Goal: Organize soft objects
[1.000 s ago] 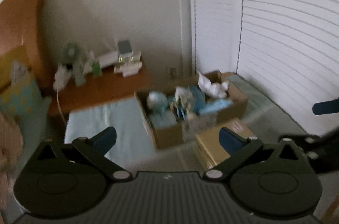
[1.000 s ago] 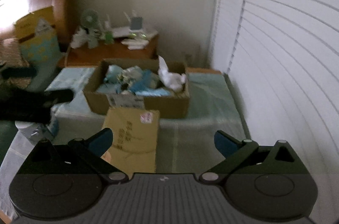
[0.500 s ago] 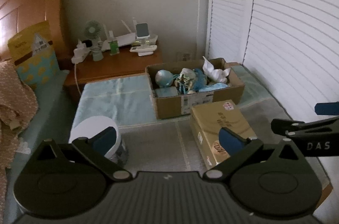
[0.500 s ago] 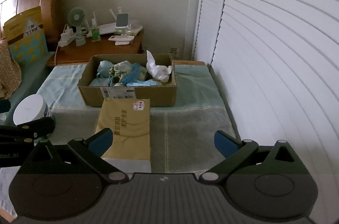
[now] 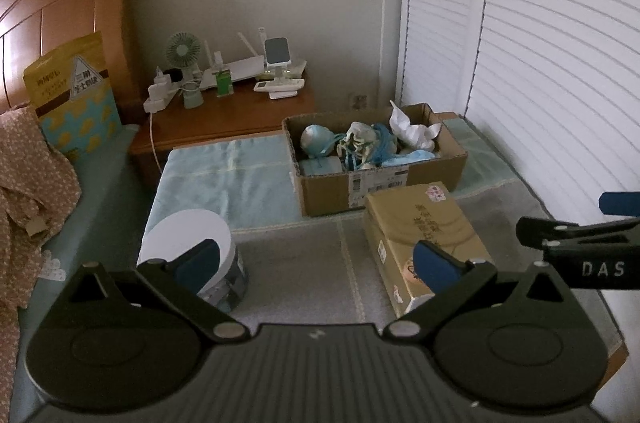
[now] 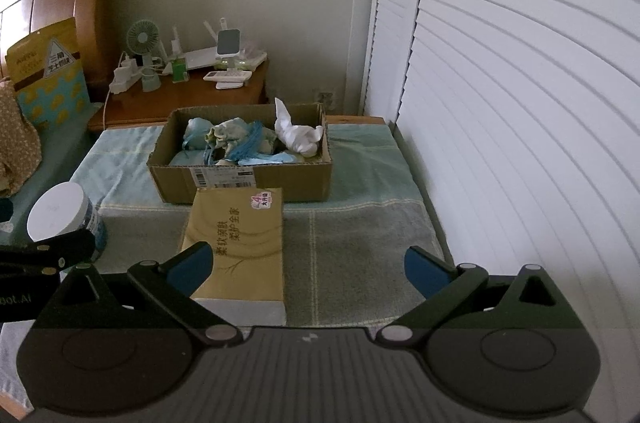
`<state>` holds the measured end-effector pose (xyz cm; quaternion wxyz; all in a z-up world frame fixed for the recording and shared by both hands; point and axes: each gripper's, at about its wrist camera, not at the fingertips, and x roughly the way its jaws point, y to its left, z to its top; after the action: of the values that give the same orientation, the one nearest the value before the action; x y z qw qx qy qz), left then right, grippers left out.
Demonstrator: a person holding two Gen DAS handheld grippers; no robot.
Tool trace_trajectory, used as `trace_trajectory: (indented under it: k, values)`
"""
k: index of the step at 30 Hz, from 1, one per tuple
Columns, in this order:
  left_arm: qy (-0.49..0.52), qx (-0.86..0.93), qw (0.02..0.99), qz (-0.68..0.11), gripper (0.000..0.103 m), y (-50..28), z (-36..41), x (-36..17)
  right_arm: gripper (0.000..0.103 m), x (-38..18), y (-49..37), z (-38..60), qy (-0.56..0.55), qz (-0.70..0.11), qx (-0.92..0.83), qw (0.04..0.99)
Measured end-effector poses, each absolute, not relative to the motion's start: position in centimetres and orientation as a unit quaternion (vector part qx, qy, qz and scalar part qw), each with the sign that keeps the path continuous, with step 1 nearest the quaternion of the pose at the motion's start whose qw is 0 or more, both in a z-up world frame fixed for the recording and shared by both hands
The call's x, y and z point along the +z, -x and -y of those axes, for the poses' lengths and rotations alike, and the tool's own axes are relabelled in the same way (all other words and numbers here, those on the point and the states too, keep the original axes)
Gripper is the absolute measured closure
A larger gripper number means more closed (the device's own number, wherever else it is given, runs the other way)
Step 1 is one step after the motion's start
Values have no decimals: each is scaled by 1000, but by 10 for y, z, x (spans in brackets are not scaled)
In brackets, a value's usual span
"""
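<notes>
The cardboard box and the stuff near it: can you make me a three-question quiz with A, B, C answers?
1. Where is the yellow pack?
A. inside the box
B. just in front of the cardboard box
C. on the nightstand

2. What colour is the round tub's lid?
A. white
B. red
C. black

3. How are the jaws of both grippers?
A. shut on cloth
B. shut, empty
C. open, empty

Answers: 1 B, it lies on the towel against the box front. 2 A, the top is plain white. 3 C, left gripper and right gripper spread wide, holding nothing.
</notes>
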<state>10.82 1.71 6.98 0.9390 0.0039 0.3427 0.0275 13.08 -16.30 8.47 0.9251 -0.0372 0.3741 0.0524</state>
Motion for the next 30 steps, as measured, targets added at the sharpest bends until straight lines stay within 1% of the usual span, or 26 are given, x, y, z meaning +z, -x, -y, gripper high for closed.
trace_trajectory:
  k: [30]
  values:
    - [6, 23, 938, -345, 1, -105, -12, 74, 0, 87, -129, 167, 33, -371, 55, 926]
